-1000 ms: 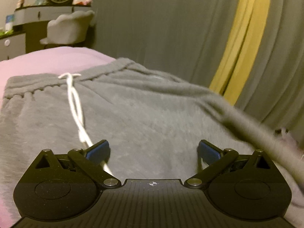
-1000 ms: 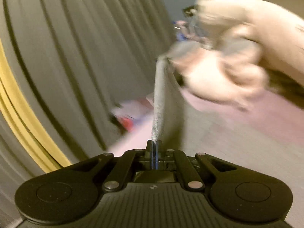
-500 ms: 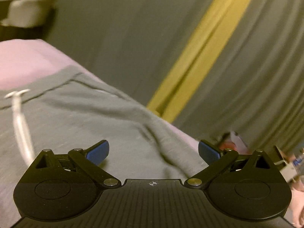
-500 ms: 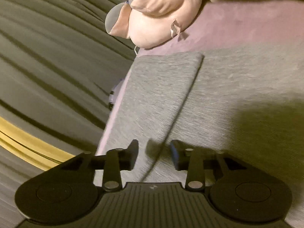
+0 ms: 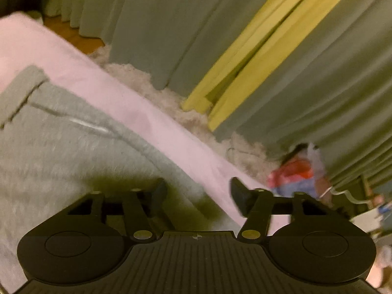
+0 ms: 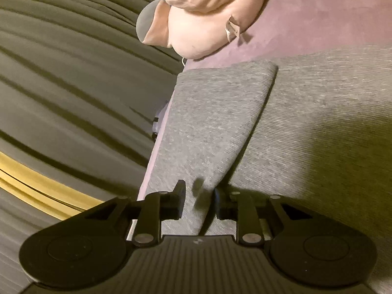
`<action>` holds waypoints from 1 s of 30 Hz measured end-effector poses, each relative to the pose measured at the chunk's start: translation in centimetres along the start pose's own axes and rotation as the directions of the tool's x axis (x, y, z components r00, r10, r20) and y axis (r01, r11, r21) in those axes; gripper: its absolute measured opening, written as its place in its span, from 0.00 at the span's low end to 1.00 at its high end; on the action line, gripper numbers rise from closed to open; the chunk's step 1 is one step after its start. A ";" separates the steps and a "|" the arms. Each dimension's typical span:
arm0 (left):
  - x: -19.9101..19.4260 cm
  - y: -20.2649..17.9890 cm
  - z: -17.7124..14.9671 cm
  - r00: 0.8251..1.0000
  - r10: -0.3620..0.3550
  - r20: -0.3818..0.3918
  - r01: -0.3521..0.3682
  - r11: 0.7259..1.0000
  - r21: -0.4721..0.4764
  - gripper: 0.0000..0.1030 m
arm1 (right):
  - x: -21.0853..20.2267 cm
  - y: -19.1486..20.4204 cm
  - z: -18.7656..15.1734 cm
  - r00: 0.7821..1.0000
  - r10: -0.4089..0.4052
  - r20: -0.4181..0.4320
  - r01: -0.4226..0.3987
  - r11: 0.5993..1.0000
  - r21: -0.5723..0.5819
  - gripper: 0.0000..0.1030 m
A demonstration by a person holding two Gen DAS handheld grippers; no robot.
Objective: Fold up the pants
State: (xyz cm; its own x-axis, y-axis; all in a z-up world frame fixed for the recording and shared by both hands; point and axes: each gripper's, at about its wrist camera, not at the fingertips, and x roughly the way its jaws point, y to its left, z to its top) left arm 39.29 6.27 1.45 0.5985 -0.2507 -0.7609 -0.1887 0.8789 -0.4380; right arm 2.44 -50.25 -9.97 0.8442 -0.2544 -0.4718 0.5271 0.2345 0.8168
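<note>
Grey sweatpants [image 5: 73, 161] spread flat over the pink bedsheet [image 5: 152, 122], filling lower left of the left wrist view. One leg [image 6: 210, 127] already doubled over, centre of the right wrist view, below the pink plush toy [image 6: 208, 12]. Left gripper [image 5: 198, 191] wide apart, holding nothing. Right gripper [image 6: 198, 196] part open, empty, straddling the leg's edge. Best to pinch both layers, lift low, keep edges aligned.

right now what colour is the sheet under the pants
Pink, showing best in the left wrist view: the sheet lies under the grey pants.
</note>
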 end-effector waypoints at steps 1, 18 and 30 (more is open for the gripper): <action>0.9 -0.3 -0.1 0.999 0.023 -0.038 -0.023 1.000 0.019 0.85 | 0.1 0.0 0.1 1.000 0.004 -0.001 -0.004 1.000 0.002 0.30; -7.4 2.3 -2.1 0.985 -0.083 0.148 0.081 0.996 0.025 0.05 | -4.0 5.0 1.1 0.996 0.086 0.035 -0.085 0.996 -0.024 0.04; -19.6 14.4 -21.3 0.971 -0.099 0.219 0.124 0.987 -0.101 0.05 | -14.1 1.0 -1.7 0.952 -0.255 0.169 0.244 0.966 0.085 0.05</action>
State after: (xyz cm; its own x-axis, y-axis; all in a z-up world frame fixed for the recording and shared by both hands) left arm 8.27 15.16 -0.17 0.7702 -0.2416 -0.5903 -0.1910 0.7956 -0.5749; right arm -8.77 -44.82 -3.02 0.6527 -0.4605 -0.6017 0.7070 0.0848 0.7021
